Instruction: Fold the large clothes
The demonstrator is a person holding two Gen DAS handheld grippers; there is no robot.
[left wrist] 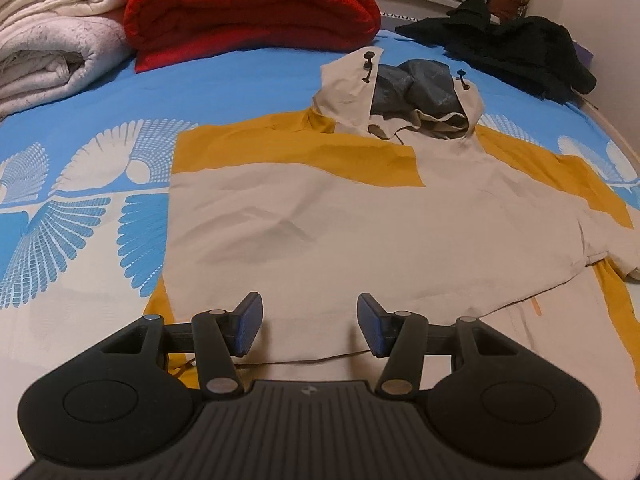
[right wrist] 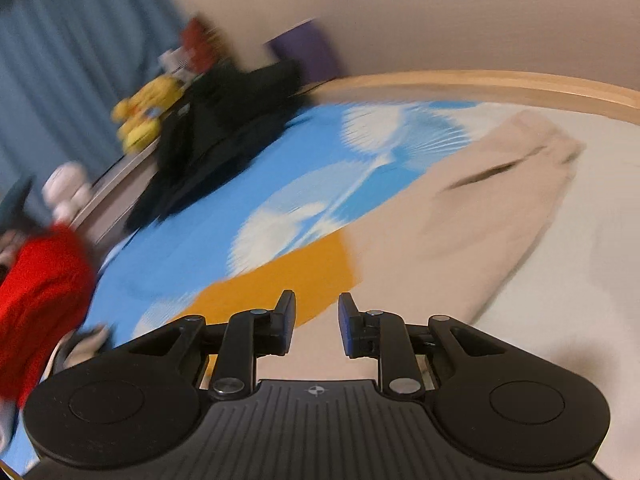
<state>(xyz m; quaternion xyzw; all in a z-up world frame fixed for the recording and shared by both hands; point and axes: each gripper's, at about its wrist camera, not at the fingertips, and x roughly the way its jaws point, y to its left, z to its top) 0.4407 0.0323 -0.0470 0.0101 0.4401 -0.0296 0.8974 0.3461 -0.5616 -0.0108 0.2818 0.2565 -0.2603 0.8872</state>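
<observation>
Your large beige and mustard-yellow hooded jacket point(left wrist: 360, 216) lies flat in the middle of the bed point(left wrist: 100, 208), which is covered by a blue sheet with a white feather pattern. Its hood, lined in grey, points toward the far edge, and its hem is at the near edge, just below your left gripper point(left wrist: 310, 330).

One side already looks folded inward: a beige and yellow panel lies across the chest. The other sleeve point(right wrist: 500, 200) is not yet folded; the right wrist view shows it spread out toward the wooden bed rail point(right wrist: 480, 82).

Your left gripper hovers over the hem with its jaws released and parted, nothing between them. Your right gripper point(right wrist: 316, 326) is over the yellow shoulder area; its jaws stand narrowly apart and empty. That view is blurred.

Judging by this, the fold is roughly at an early middle stage: the spread sleeve and the lengthwise folds remain.

A rolled red blanket point(left wrist: 252, 8), folded white blankets point(left wrist: 52, 36) and a heap of black clothing point(left wrist: 508, 48) sit along the far edge.
</observation>
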